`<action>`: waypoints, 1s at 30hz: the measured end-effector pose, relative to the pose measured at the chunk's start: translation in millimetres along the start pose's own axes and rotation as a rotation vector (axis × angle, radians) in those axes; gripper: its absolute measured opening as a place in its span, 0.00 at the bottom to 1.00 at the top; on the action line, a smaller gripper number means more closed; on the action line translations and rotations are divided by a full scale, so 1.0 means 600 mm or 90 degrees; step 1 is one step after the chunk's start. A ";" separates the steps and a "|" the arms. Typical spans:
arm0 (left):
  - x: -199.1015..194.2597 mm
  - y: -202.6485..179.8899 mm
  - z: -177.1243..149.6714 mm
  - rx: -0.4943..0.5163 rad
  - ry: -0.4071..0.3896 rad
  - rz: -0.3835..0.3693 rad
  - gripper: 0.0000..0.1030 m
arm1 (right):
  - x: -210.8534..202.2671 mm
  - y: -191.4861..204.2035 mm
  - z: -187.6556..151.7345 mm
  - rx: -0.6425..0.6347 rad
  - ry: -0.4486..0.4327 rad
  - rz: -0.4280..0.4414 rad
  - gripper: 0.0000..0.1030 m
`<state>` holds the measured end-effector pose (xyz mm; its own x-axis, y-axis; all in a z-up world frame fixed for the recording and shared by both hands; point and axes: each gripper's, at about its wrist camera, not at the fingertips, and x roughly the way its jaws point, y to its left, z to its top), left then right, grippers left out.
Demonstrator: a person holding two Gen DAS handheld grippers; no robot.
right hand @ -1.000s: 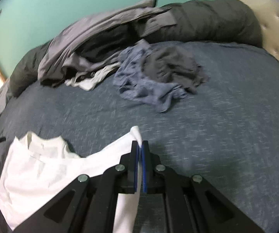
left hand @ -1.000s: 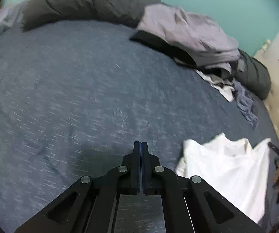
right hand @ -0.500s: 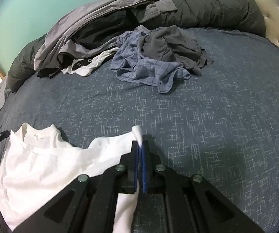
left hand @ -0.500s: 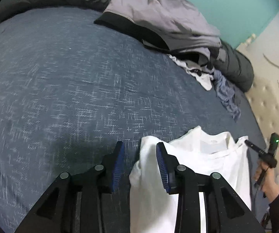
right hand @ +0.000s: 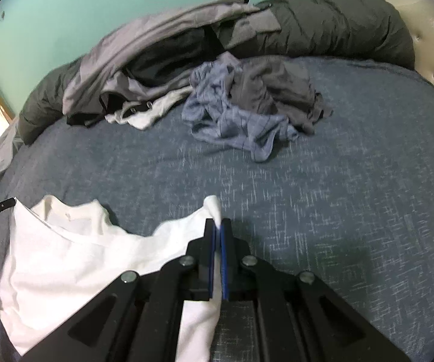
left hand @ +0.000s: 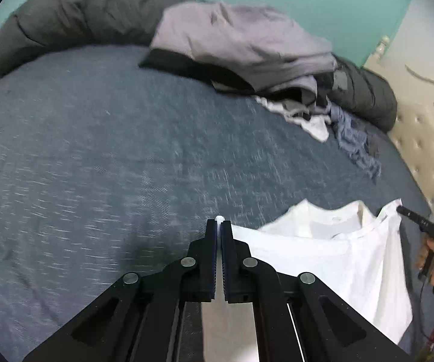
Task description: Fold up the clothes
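The left gripper (left hand: pixel 218 226) is clenched on a corner of the white shirt (left hand: pixel 331 250), a tip of cloth poking past its pads. The right gripper (right hand: pixel 217 226) pinches the opposite corner. The shirt hangs between them above the blue bed (right hand: pixel 337 181). Farther back lies a heap of clothes (right hand: pixel 247 105).

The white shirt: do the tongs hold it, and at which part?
Yes. Both tongs are shut on the white shirt: the left tongs and right tongs each pinch one top corner of it.
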<state>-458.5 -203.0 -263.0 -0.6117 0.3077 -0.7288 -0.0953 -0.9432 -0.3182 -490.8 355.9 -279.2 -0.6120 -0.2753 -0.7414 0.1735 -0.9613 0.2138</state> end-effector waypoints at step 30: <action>-0.011 0.111 -0.020 -0.112 0.031 0.020 0.13 | -0.001 -0.030 -0.013 0.060 0.041 -0.007 0.27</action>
<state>-451.3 -266.3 -286.6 -0.5734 0.2885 -0.7668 0.0647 -0.9171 -0.3934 -487.5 373.7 -287.4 -0.5620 -0.2671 -0.7828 0.0920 -0.9607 0.2618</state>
